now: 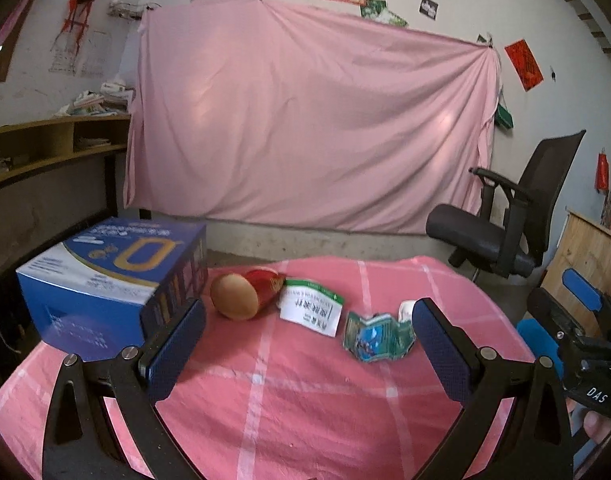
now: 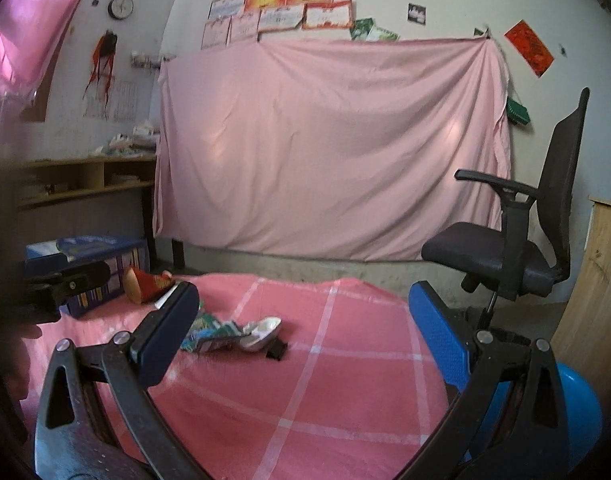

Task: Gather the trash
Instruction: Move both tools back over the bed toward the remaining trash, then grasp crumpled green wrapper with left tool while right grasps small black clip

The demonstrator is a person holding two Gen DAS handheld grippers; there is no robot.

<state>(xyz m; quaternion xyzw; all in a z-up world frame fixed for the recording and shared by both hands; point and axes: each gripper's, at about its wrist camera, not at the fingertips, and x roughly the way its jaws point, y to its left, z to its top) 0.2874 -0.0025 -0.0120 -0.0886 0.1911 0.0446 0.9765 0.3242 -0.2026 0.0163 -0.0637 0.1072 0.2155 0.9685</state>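
Trash lies on a pink checked cloth (image 1: 305,400). A red paper cup (image 1: 245,292) lies on its side, its tan bottom toward me. Right of it are a white and green paper label (image 1: 311,306) and a crumpled green and blue wrapper (image 1: 377,336), with a small white piece (image 1: 405,308) behind. My left gripper (image 1: 309,340) hovers open just short of them, nothing between its fingers. In the right wrist view my right gripper (image 2: 305,320) is open and holds nothing; the wrapper (image 2: 213,332), a white crushed cup (image 2: 263,332) and a small black piece (image 2: 277,350) lie ahead.
A blue cardboard box (image 1: 105,280) stands at the cloth's left edge beside the red cup. A black office chair (image 2: 525,232) sits beyond the table on the right. A pink sheet (image 1: 305,120) covers the back wall. Wooden shelves (image 1: 45,148) stand left, and a blue round object (image 2: 577,404) lies at lower right.
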